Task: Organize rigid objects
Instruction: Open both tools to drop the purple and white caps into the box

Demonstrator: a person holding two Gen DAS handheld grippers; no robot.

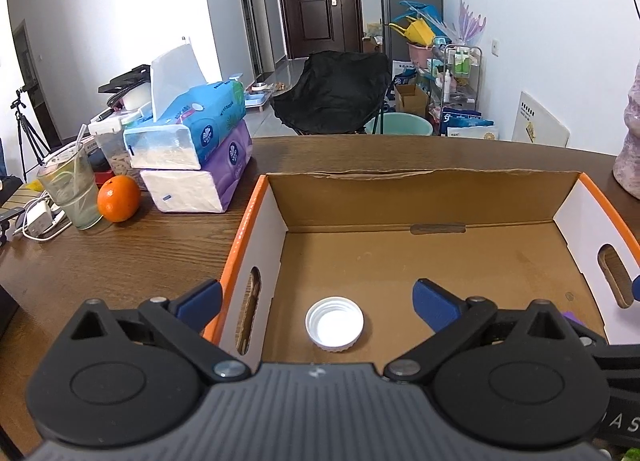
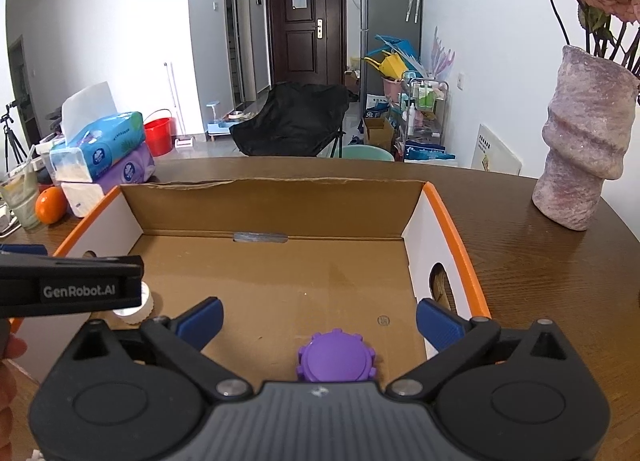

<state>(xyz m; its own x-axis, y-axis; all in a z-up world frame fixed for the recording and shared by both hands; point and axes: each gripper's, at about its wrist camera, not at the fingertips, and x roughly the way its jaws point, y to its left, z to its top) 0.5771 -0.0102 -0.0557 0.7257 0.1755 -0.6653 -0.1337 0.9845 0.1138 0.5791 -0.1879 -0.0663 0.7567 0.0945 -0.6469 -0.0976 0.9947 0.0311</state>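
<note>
On the side of the left tool (image 2: 70,291), seen from the right wrist view, white letters read "GenRobot.AI". In the left wrist view, the letters "A S" stand on a black part (image 1: 628,427) at the right edge. The prints on the tissue packs (image 1: 200,129) are too small to read.

Two fisheye cameras, one on each hand-held gripper, look forward and steeply down into the same open cardboard box (image 1: 420,197) on a brown desk (image 1: 120,261), both from close above its near edge. The left gripper (image 1: 318,303) view sits over the box's left wall, taking in the tissue packs (image 1: 192,149) at the desk's left edge. The right gripper (image 2: 320,321) view sits further right, catching the vase (image 2: 580,141) near the desk's right edge. Both share the box floor, the black chair (image 2: 288,121) and the dark door (image 2: 302,21) beyond the desk's far edge.
</note>
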